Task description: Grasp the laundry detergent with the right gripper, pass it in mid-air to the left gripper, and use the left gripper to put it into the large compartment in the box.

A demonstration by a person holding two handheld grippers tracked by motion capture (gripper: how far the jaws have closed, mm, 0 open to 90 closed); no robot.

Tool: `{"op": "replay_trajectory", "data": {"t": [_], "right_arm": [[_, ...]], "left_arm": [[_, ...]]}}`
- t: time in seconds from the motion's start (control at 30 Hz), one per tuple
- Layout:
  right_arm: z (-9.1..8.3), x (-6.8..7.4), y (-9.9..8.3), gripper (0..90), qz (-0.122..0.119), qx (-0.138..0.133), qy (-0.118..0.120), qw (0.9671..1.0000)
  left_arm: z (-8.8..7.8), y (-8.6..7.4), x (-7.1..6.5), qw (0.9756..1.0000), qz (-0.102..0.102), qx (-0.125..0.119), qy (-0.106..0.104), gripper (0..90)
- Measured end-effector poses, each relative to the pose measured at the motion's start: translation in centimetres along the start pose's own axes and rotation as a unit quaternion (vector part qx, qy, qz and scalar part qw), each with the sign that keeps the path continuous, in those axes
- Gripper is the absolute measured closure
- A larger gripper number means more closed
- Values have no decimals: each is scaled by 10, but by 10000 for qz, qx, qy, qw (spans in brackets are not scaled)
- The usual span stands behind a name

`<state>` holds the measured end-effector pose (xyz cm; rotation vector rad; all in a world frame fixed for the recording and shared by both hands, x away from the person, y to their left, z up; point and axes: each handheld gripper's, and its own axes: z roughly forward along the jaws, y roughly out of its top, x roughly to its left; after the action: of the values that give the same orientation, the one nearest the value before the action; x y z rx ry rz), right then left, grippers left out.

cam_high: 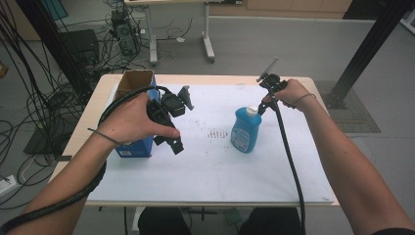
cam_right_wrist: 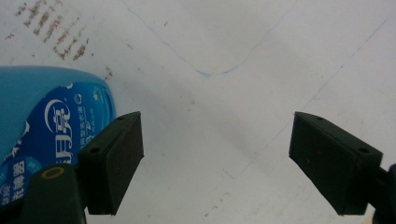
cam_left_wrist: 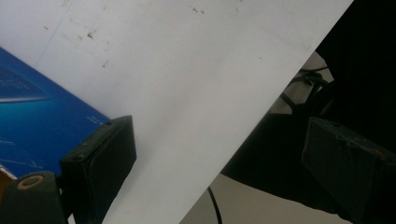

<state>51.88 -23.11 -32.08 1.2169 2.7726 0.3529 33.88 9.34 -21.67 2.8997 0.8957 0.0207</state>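
Blue bottle [cam_high: 245,130] upright mid-table on white sheet [cam_high: 215,166], R gripper [cam_high: 268,100] just beside its cap, jaws apart w/ nothing between, L gripper [cam_high: 171,122] open, empty, near blue box [cam_high: 139,146] at table's left.

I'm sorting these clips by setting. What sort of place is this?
Probably a lab or workshop set up for recording. A computer tower stands on the floor among loose black cables, black metal frame posts flank the paper-covered wooden table, and another desk stands behind.
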Motion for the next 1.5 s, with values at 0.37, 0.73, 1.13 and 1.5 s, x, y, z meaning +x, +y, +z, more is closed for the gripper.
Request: {"op": "replay_trajectory", "data": {"t": [0.37,0.73,1.13,1.5], "right_arm": [[-5,3,-17,173,27,-49,-9,10000],[-6,6,-35,173,67,-29,-32,10000],[-6,15,-56,172,53,-74,13,10000],[-5,23,-81,170,83,-250,78,9996]], "left_arm": [[-1,0,-2,10000,14,14,13,102],[-1,-1,-2,10000,19,46,-12,103],[1,-2,-3,10000,20,64,-30,102],[0,-5,-3,10000,-7,28,-29,102]]}}
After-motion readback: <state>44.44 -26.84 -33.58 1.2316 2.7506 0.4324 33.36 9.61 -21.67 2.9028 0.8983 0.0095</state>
